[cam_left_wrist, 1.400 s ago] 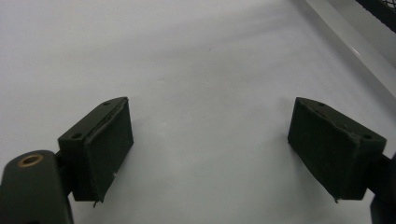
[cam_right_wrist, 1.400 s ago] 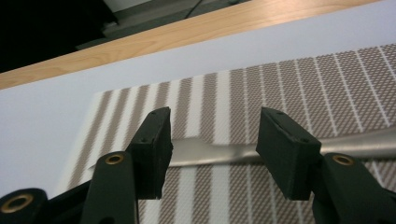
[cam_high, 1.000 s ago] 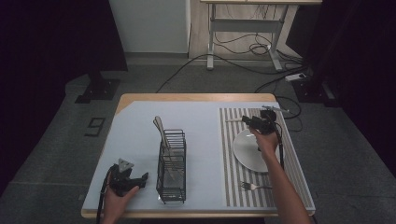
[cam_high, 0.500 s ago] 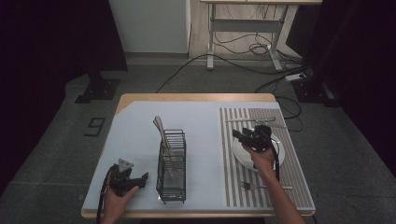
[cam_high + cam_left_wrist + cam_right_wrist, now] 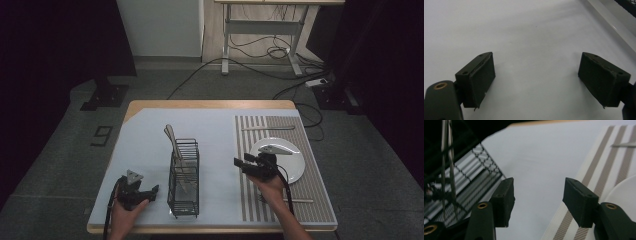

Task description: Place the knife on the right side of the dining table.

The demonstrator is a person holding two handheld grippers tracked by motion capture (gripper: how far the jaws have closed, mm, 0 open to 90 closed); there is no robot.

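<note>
High view shows the left gripper (image 5: 150, 190) at lower left and the right gripper (image 5: 240, 162) near a white plate (image 5: 295, 167) (both wide, holding nothing).

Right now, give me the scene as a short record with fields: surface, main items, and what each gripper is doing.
surface: pale blue table cover with a striped placemat at the right
rack: black wire cutlery rack at centre, holding a pale utensil that leans out of its top
plate: round white plate on the placemat, a light spoon-like piece lying on it
other cutlery: fork near the placemat's front edge
left gripper: open, low over bare cover
right gripper: open, empty, between rack and plate
</note>
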